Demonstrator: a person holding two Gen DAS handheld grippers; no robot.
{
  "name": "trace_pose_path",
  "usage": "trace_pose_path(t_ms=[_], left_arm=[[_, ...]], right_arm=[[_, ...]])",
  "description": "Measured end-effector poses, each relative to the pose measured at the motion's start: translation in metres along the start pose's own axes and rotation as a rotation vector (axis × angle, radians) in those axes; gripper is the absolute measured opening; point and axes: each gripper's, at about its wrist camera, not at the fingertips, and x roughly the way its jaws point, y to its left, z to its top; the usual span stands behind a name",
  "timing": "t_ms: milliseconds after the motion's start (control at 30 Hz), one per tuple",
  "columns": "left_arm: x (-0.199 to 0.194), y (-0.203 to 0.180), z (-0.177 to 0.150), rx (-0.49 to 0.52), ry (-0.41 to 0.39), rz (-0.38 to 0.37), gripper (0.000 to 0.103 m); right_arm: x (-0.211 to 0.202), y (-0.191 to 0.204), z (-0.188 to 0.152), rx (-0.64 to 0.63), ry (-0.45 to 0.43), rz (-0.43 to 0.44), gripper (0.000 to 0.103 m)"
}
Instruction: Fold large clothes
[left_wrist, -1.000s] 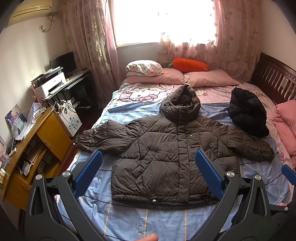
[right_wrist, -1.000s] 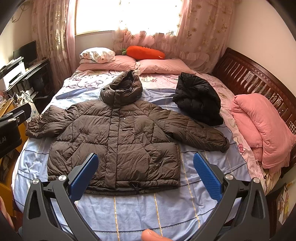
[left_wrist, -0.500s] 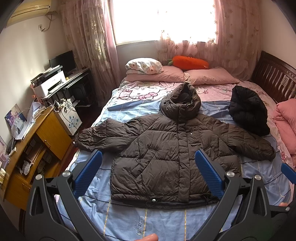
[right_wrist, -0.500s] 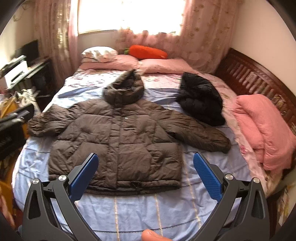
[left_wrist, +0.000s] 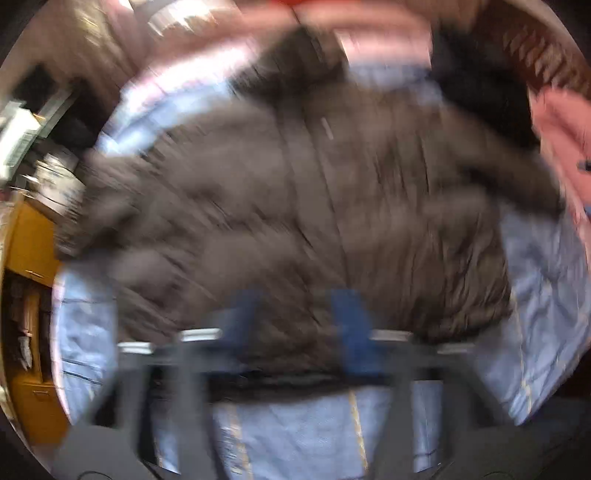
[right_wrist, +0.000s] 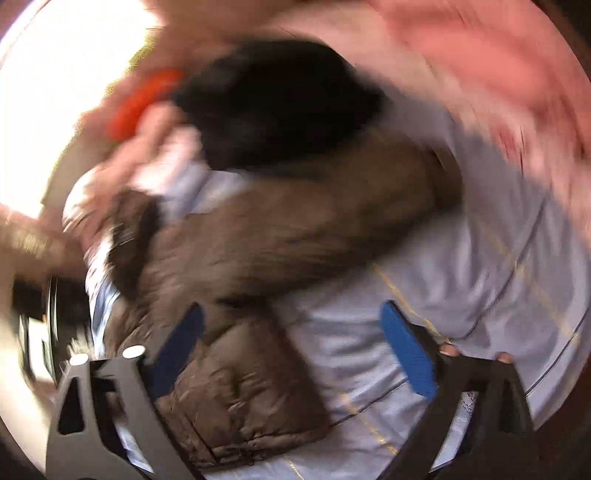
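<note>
Both views are blurred by motion. A brown hooded puffer jacket (left_wrist: 314, 206) lies spread flat, front up, on the blue bedsheet (left_wrist: 546, 295). My left gripper (left_wrist: 299, 325) hangs close above the jacket's bottom hem near its middle; its blue pads stand a narrow gap apart with nothing between them. My right gripper (right_wrist: 291, 347) is open and tilted, low over the jacket's lower right corner (right_wrist: 243, 391), with its sleeve (right_wrist: 332, 221) ahead. Its left pad (right_wrist: 177, 347) is over the jacket, its right pad (right_wrist: 406, 350) over bare sheet.
A black jacket (right_wrist: 280, 103) lies bunched beyond the brown sleeve. A pink quilt (right_wrist: 498, 74) lies at the bed's right side, an orange carrot cushion (right_wrist: 144, 99) near the pillows. A yellow wooden cabinet (left_wrist: 26, 258) stands left of the bed.
Both grippers have swept fast down and forward toward the jacket. The left jaws have narrowed. The right gripper has swung right and tilted over the jacket's lower right corner.
</note>
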Motion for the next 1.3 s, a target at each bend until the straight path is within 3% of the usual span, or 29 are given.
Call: trace_pose_path(t_ms=[67, 133, 267, 367, 433, 500, 533, 567, 600, 700, 767, 867, 933, 1000, 1100, 1133, 1167, 1200, 1233, 1267, 1300], left_arm=[[0.047, -0.008, 0.003, -0.044, 0.153, -0.117, 0.027], [0.077, -0.015, 0.008, -0.081, 0.224, -0.176, 0.035], [0.091, -0.040, 0.015, 0.015, 0.173, -0.105, 0.055], [0.096, -0.056, 0.016, 0.101, 0.135, -0.052, 0.056], [0.103, -0.061, 0.013, 0.133, 0.139, -0.023, 0.056], [0.113, -0.063, 0.007, 0.155, 0.166, -0.006, 0.056], [0.120, -0.063, 0.002, 0.165, 0.183, -0.006, 0.057], [0.125, -0.062, -0.001, 0.172, 0.186, -0.003, 0.059], [0.128, -0.061, -0.003, 0.181, 0.182, 0.000, 0.060], [0.137, -0.063, -0.008, 0.217, 0.179, 0.020, 0.066], [0.143, -0.067, -0.011, 0.224, 0.187, 0.028, 0.066], [0.152, -0.072, 0.002, 0.244, 0.195, 0.026, 0.063], [0.136, -0.063, 0.010, 0.191, 0.192, -0.007, 0.060], [0.114, -0.035, 0.020, 0.099, 0.138, -0.025, 0.060], [0.085, 0.010, 0.034, -0.043, 0.015, 0.076, 0.068], [0.074, 0.031, 0.037, -0.109, -0.029, 0.129, 0.069], [0.067, 0.050, 0.038, -0.167, -0.059, 0.179, 0.069], [0.063, 0.065, 0.040, -0.205, -0.074, 0.212, 0.069], [0.059, 0.085, 0.040, -0.252, -0.089, 0.251, 0.069], [0.057, 0.097, 0.041, -0.285, -0.094, 0.277, 0.070], [0.055, 0.106, 0.042, -0.314, -0.094, 0.304, 0.072]], right_arm=[[0.030, -0.040, 0.027, 0.050, 0.018, -0.090, 0.093], [0.050, -0.067, 0.039, 0.123, 0.048, -0.103, 0.093], [0.080, -0.118, 0.054, 0.349, 0.086, 0.030, 0.093], [0.095, -0.122, 0.062, 0.362, 0.079, 0.010, 0.093], [0.109, -0.125, 0.063, 0.408, 0.091, 0.045, 0.093], [0.124, -0.127, 0.065, 0.455, 0.095, 0.080, 0.081], [0.128, -0.127, 0.066, 0.466, 0.087, 0.094, 0.055], [0.131, -0.128, 0.067, 0.471, 0.056, 0.115, 0.020], [0.128, -0.131, 0.067, 0.487, -0.023, 0.145, 0.009], [0.103, -0.134, 0.073, 0.530, -0.196, 0.180, 0.004], [0.073, -0.113, 0.085, 0.482, -0.300, 0.225, 0.003], [0.018, -0.038, 0.098, 0.293, -0.411, 0.342, 0.003], [-0.011, 0.026, 0.093, 0.135, -0.425, 0.456, 0.003], [-0.028, 0.113, 0.069, -0.080, -0.368, 0.589, 0.003], [-0.018, 0.224, 0.002, -0.369, -0.210, 0.693, 0.004], [-0.006, 0.253, -0.024, -0.443, -0.131, 0.708, 0.010], [0.008, 0.279, -0.052, -0.512, -0.045, 0.707, 0.025], [0.019, 0.294, -0.070, -0.561, 0.017, 0.695, 0.060], [0.038, 0.316, -0.104, -0.647, 0.107, 0.654, 0.076], [0.047, 0.325, -0.122, -0.697, 0.129, 0.618, 0.087], [0.053, 0.336, -0.150, -0.787, 0.091, 0.586, 0.088]])
